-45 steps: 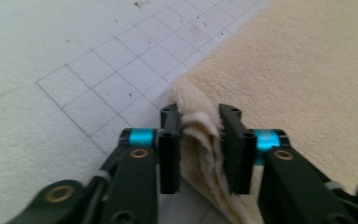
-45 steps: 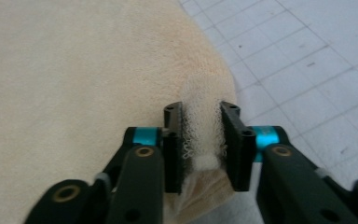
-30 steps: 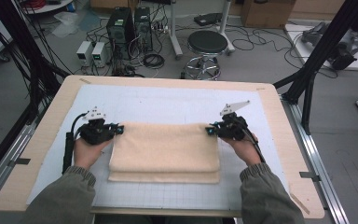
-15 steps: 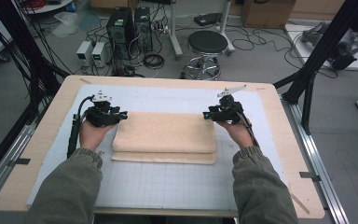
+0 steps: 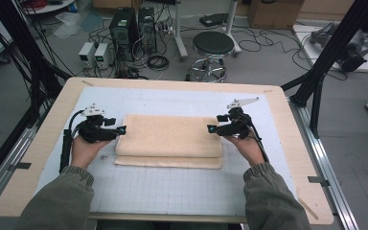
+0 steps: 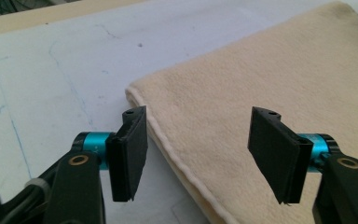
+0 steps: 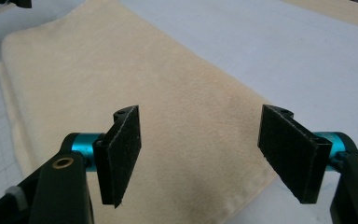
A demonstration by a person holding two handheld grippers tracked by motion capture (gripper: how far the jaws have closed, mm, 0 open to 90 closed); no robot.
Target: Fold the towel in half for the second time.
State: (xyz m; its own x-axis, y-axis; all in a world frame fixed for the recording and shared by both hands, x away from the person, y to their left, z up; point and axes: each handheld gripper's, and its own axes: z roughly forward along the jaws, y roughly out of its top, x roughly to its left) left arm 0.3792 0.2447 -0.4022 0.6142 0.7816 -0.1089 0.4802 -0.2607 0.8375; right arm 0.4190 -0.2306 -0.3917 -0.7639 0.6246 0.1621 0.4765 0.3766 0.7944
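Grey floor (image 5: 268,52) strewn with black cables (image 5: 263,36), round black stool (image 5: 213,44) on chrome base, two computer towers (image 5: 134,26), cardboard box (image 5: 273,12), black frame struts (image 5: 338,45), pale wooden worktop (image 5: 287,120) under white gridded mat (image 5: 172,187)

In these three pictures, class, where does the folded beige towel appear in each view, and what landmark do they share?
High view: folded towel at table centre, between both grippers.
Left gripper view: towel across the right, its corner beyond the open jaws.
Right gripper view: towel from upper left to bottom centre.
Shared landmark: the white gridded mat.
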